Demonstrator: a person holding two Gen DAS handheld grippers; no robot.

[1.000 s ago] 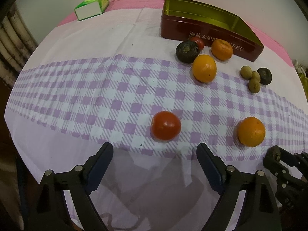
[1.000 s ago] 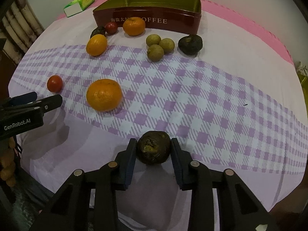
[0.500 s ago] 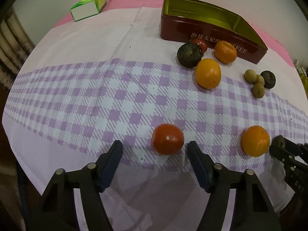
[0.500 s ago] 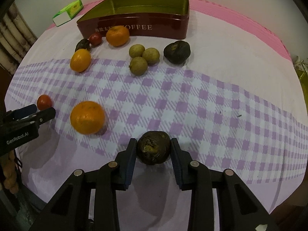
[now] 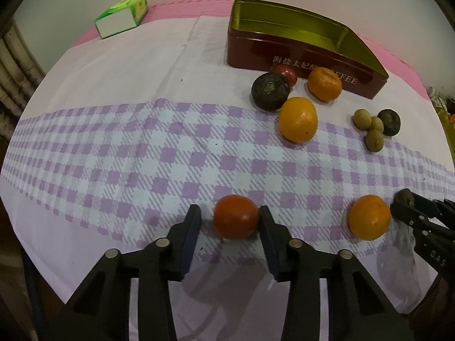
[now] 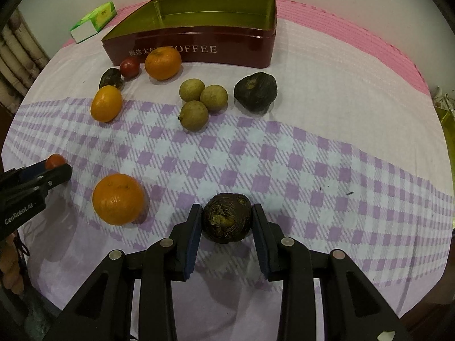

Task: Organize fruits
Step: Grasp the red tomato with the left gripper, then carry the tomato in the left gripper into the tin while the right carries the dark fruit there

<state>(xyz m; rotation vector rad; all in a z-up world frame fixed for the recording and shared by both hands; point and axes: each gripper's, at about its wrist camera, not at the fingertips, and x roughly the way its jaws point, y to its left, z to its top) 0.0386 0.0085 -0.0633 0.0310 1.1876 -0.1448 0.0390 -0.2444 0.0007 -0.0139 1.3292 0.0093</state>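
I have the right gripper [image 6: 224, 221] clamped on a dark wrinkled fruit [image 6: 227, 217], well in front of the red toffee tin [image 6: 199, 42]. My left gripper [image 5: 230, 221] straddles a red tomato [image 5: 235, 216], also well in front of the tin [image 5: 298, 45]: the right pad touches its skin, a gap shows at the left pad, so the jaws are not yet closed on it. I judge the tomato soft, so I'd close gently until both pads meet it, then lift straight up. The orange [image 5: 369, 217] sits between my 2 grippers, near both; I'd steer clear of nudging it.
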